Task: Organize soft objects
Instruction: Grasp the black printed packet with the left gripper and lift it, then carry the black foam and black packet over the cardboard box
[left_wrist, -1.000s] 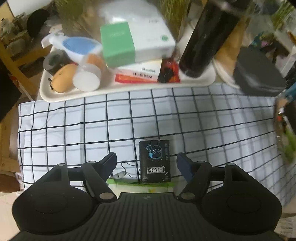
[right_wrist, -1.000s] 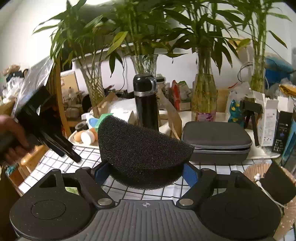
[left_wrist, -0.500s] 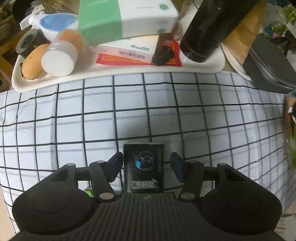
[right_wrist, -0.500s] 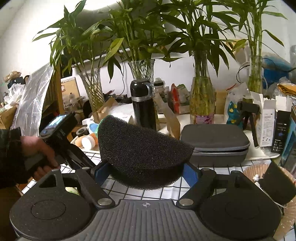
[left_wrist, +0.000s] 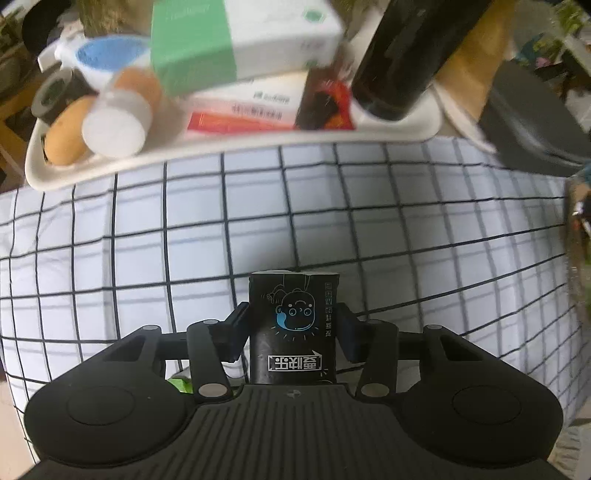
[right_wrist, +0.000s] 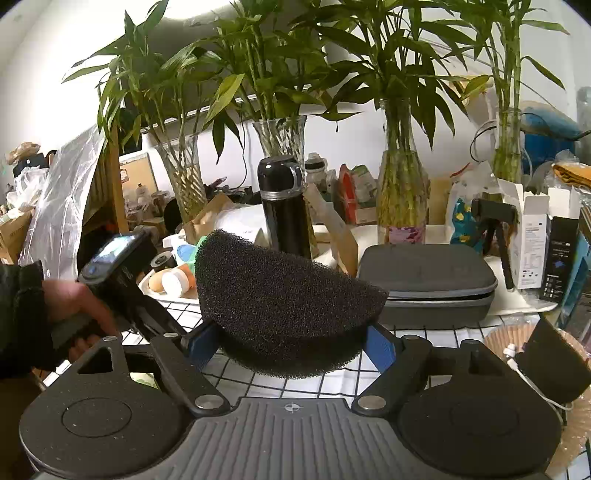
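My left gripper (left_wrist: 293, 332) is shut on a black tissue pack (left_wrist: 293, 325) with a blue cartoon face, holding it over the white checked cloth (left_wrist: 332, 206). My right gripper (right_wrist: 291, 339) is shut on a black half-round foam sponge (right_wrist: 280, 302) and holds it above the cloth. The left gripper and the hand holding it show at the left of the right wrist view (right_wrist: 122, 280).
A white tray (left_wrist: 48, 173) at the cloth's far edge holds boxes, a bottle, a potato and a black flask (left_wrist: 402, 59). A grey zip case (right_wrist: 428, 280) stands at the right. Glass vases with bamboo (right_wrist: 402, 199) line the back. A woven mat with a black object (right_wrist: 550, 362) lies right.
My left gripper closed its fingers on the tissue pack and lifted it off the cloth. The right gripper kept still with the sponge.
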